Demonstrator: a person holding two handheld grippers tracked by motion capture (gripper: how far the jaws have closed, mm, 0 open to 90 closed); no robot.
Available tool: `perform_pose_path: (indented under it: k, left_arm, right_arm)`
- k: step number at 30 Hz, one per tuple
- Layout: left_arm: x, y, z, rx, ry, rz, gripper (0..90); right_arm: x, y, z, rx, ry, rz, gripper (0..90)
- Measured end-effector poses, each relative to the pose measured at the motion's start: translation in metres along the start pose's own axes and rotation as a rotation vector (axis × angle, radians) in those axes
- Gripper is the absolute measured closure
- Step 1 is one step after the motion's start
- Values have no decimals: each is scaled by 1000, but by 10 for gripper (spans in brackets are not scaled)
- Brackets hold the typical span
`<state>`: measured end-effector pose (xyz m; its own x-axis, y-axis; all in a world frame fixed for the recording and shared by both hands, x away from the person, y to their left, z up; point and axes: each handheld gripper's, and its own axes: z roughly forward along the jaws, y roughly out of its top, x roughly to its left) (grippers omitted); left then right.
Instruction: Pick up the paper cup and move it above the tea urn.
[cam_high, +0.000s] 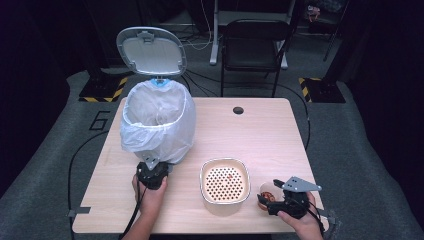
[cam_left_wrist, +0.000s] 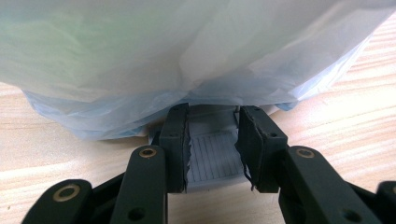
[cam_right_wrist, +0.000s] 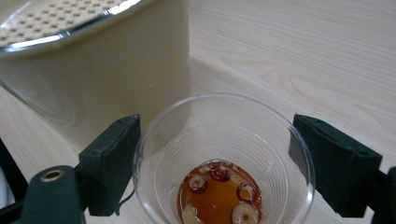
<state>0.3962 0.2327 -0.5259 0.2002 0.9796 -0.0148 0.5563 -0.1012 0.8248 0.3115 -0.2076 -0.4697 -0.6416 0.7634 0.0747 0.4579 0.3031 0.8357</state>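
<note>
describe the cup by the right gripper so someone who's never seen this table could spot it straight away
Start at the wooden table and find the cream container with the perforated top near the front edge. Just to its right stands a small clear plastic cup, between the right gripper's open fingers. It is the see-through thing there, holding amber liquid with red fruit slices.

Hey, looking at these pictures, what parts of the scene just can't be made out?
- High view: the bin's body and what is inside it, veiled by the white bag.
- High view: the left gripper's jaw tips, tucked under the bag's hem.
- Left gripper view: the far end of the grey pedal, under the bag.
- Right gripper view: the plastic cup's near rim, cut by the bottom edge.
- High view: the cup's contents, too small.
</note>
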Motion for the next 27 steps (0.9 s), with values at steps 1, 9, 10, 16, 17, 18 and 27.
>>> perform_pose_path:
  k: [1, 9, 10, 16, 17, 18, 27]
  left_arm:
    - [0, 0, 0, -7, 3, -1, 639]
    - [0, 0, 0, -6, 3, -1, 639]
    - [0, 0, 0, -7, 3, -1, 639]
    - [0, 0, 0, -8, 4, 1, 639]
    - [0, 0, 0, -8, 4, 1, 639]
    - [0, 0, 1, -8, 2, -2, 639]
    - [0, 0, 0, -4, 3, 3, 639]
  right_arm:
    - [0, -1, 1, 4, -5, 5, 176]
    - [0, -6, 4, 5, 3, -33, 191]
    - [0, -7, 4, 8, 2, -39, 191]
    - [-1, -9, 6, 18, 5, -55, 189]
    - [0, -9, 7, 23, 2, -46, 190]
    - [0, -10, 8, 33, 0, -56, 193]
    - [0, -13, 14, 67, -2, -63, 249]
